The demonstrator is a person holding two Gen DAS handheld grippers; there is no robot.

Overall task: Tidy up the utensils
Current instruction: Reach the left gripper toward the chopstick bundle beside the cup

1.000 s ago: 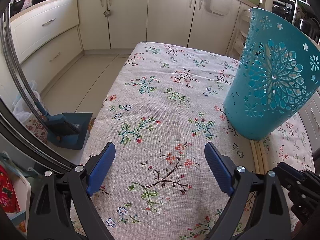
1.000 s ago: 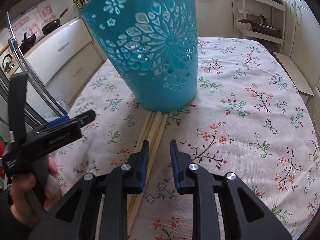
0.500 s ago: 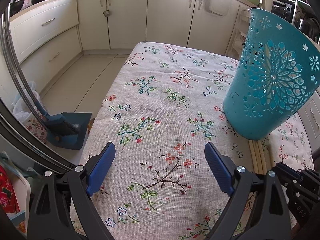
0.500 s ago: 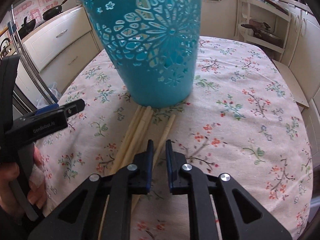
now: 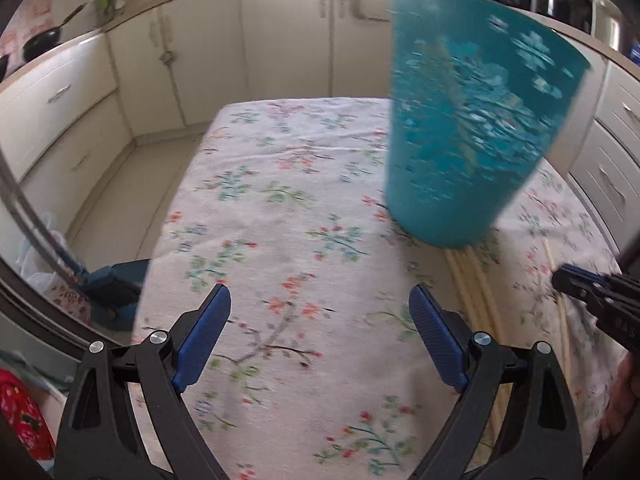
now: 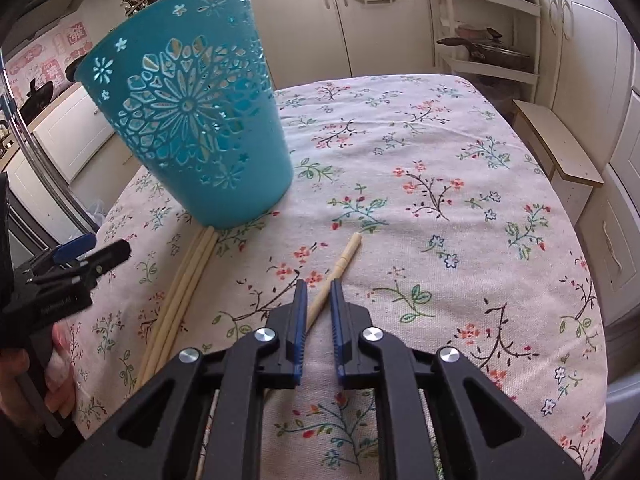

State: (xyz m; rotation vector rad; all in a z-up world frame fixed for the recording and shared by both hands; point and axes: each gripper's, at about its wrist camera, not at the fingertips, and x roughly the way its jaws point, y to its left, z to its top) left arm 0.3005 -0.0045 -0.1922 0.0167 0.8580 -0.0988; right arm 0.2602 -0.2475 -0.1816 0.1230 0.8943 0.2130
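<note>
One chopstick pinched, the rest waiting

Right tongs grip a stiff, light, slippery chopstick mid-shaft (good hold) on the tabletop near the teal holder; left tongs gape empty.

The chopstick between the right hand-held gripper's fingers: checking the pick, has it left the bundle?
Yes. The chopstick has swung right, away from the bundle beside the teal basket.

My right gripper points down and forward, its jaws nearly together, having just been closing on a chopstick clamped between them. My left gripper is angled down too, jaws spread wide with nothing between them. The left view is blurred, so its tilt is probably slight.
</note>
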